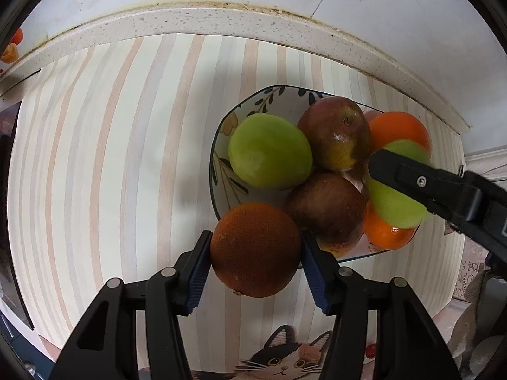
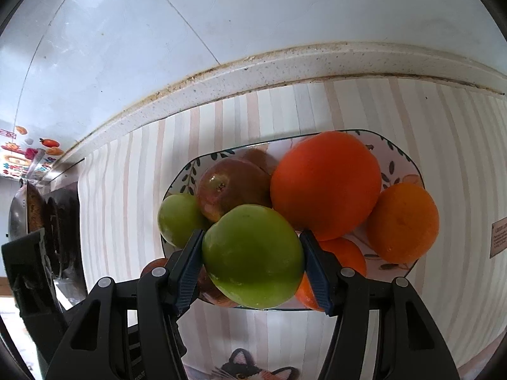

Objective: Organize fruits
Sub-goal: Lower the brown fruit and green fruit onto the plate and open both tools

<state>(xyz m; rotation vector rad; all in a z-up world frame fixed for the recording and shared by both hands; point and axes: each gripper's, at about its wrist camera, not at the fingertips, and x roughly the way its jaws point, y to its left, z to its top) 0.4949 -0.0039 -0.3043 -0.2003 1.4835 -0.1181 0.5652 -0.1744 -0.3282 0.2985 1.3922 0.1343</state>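
Left tool (image 1: 256, 251) is clamped on a dark, rough-skinned orange (image 1: 255, 248), its blue ribbed pads pressed to the fruit's two sides. That orange hangs at the near-left edge of the patterned bowl (image 1: 221, 145), partly over the rim and partly over the striped counter (image 1: 111, 158).

Right tool (image 2: 252, 258) is clamped on a green apple (image 2: 253, 255), the pads tight against both flanks, with the apple held over the near side of the bowl (image 2: 180, 177) above the other fruit. From the left wrist view the right tool's black arm reaches in from the right edge and crosses that same green apple (image 1: 394, 204).

Inside the bowl, going by size in the right wrist view: a big bright orange (image 2: 326, 183) towards the back, a paler orange (image 2: 402, 221) at the right rim just beside it, a reddish-brown apple (image 2: 233, 186) at the back left, and a smaller green apple (image 2: 179, 218) against the left rim. Another orange (image 2: 345, 251) shows partly under the held apple.

A cat picture (image 1: 282, 357) is printed on the counter cover near the tools.
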